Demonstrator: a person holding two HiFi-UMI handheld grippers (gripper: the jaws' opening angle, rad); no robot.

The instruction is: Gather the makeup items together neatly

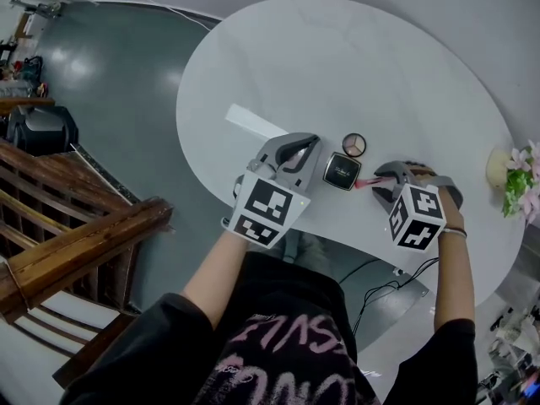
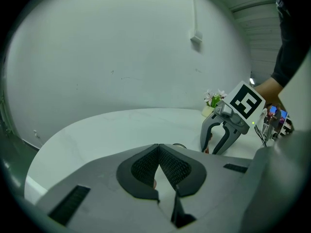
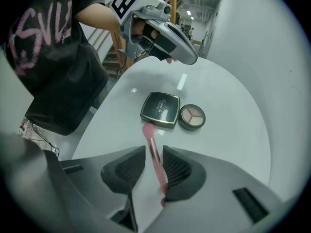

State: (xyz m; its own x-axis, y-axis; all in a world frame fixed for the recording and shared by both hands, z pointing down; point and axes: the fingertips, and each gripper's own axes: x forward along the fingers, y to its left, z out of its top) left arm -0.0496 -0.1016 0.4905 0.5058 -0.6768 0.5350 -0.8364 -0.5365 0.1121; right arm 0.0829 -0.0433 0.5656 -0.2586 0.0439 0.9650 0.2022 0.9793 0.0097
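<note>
- Wooden stair railing (image 1: 80,247) stands at the far left, off the white oval table (image 1: 337,66).
- The grey left gripper (image 2: 158,148) has its ribbed pads pressed together with nothing between them. In the head view it sits just left of the makeup.
- The black square compact with gold lettering (image 3: 160,108) lies flat near the table's front edge.
- The round three-shade eyeshadow palette (image 3: 191,117) lies just beside the compact, on its right.
- The slim pink makeup brush (image 3: 151,147) lies with its bristle head just beside the compact and its handle running back between the right tool's pads.
- The grey right gripper (image 3: 153,154) points steeply down with its jaws apart. The handle lies close to one pad and clear of the other, so it is not clamped.
- A pot of pink flowers (image 1: 519,184) stands at the table's far right.
</note>
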